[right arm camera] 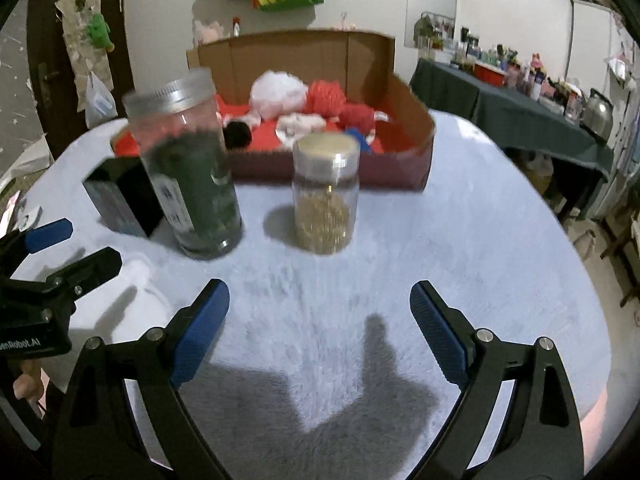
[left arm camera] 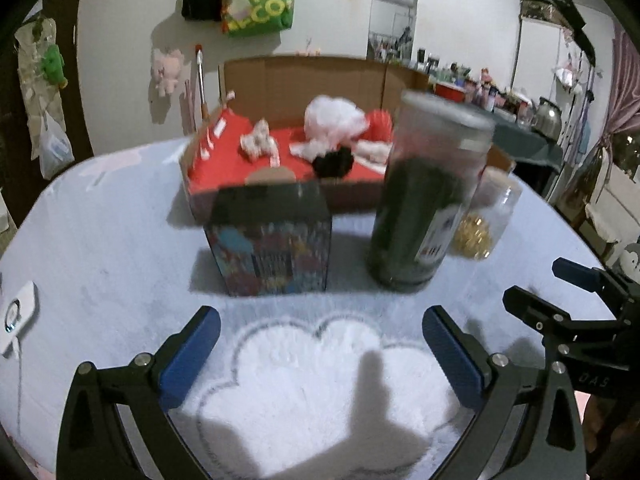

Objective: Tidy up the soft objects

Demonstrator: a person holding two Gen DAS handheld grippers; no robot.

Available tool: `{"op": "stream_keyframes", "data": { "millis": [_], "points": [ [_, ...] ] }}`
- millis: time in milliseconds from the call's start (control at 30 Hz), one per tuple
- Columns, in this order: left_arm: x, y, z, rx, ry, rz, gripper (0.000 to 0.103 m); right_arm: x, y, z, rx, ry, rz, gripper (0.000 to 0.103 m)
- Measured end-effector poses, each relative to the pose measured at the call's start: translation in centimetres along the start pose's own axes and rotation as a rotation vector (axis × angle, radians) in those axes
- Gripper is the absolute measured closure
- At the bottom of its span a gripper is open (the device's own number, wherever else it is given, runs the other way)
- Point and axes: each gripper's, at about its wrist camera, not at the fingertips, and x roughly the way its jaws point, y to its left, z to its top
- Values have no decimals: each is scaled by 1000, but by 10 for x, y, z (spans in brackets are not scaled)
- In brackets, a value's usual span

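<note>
A cardboard box (left arm camera: 304,76) with a red lining stands at the back of the table and also shows in the right wrist view (right arm camera: 416,128). In it lie soft things: a white fluffy one (left arm camera: 334,118) (right arm camera: 276,94), a black pompom (left arm camera: 332,162) (right arm camera: 238,134), red knitted ones (right arm camera: 326,96) and small white-pink pieces (left arm camera: 258,142). My left gripper (left arm camera: 320,352) is open and empty, low over the pale blue fluffy cover. My right gripper (right arm camera: 320,328) is open and empty too, to the right of the left one (right arm camera: 60,248).
In front of the box stand a colourful printed carton (left arm camera: 272,244) (right arm camera: 116,200), a tall jar of dark green stuff (left arm camera: 424,196) (right arm camera: 192,176) and a smaller jar of gold bits (left arm camera: 484,220) (right arm camera: 324,196). A white device (left arm camera: 18,312) lies at the left table edge.
</note>
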Motion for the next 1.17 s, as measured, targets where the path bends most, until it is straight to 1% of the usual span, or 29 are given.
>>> {"op": "stream_keyframes", "data": {
  "millis": [100,267,400,567,1167],
  "points": [
    [14,2,-5,-15,43,17,0,12,-2,-4,10,29,-1,10],
    [26,1,-8,-26,87,48,0,27,-7,-10,24,67,-18,10],
    [30,1,-8,-29,98,89,0,31,-9,-11,22,72,-25,9],
    [31,1,-7,-31,98,96,0,32,-9,-11,26,66,-27,7],
    [32,1,-7,-34,99,93,0,33,-8,-11,31,62,-28,6]
  ]
}}
